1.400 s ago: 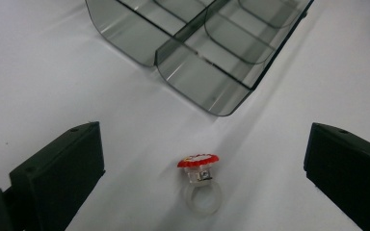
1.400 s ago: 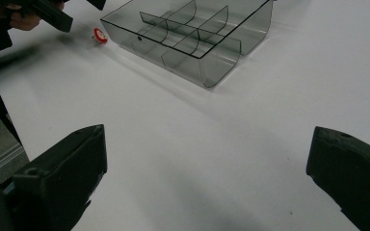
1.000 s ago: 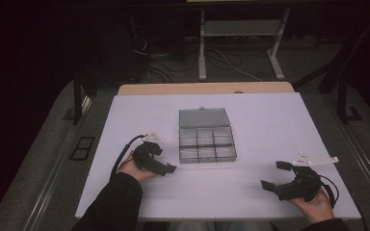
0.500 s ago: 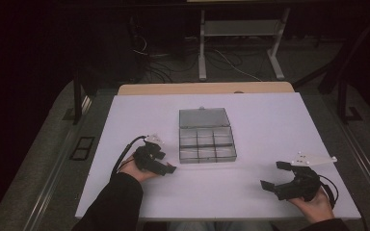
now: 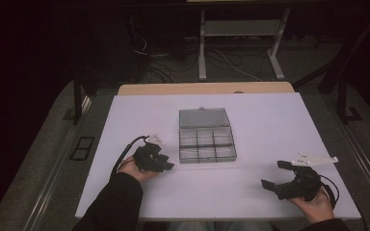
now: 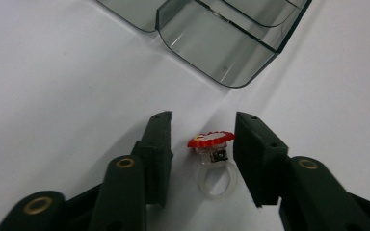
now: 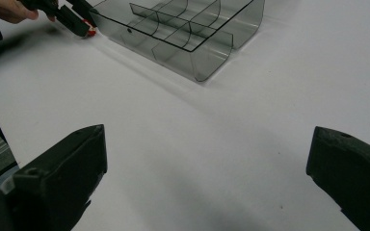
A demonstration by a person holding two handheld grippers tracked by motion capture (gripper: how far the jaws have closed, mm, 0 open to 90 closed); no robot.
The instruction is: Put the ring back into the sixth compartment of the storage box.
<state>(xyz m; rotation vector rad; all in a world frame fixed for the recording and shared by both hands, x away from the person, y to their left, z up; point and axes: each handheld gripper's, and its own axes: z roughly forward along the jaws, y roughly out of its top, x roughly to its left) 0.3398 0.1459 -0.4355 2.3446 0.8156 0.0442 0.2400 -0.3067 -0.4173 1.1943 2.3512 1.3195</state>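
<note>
A small clear plastic ring with a red top [image 6: 212, 159] lies on the white table between the jaws of my left gripper [image 6: 203, 120]. The jaws have just been closing around it. The right pad is at the red top's edge, and a gap remains at the left pad. In the high view my left gripper [image 5: 166, 165] sits just left of the clear compartment box [image 5: 206, 155], whose lid lies open behind it. My right gripper [image 5: 273, 174] rests at the table's front right, wide open, with nothing between its jaws [image 7: 207, 132].
The box's rounded corner [image 6: 212, 48] lies just past the ring. From the right gripper view the box [image 7: 192, 45] stands far ahead, with the red ring [image 7: 91, 32] at its left. A tan board [image 5: 204, 88] edges the table's far side.
The left gripper's jaws have drawn closer together around the ring. Both hands have stayed where they were.
</note>
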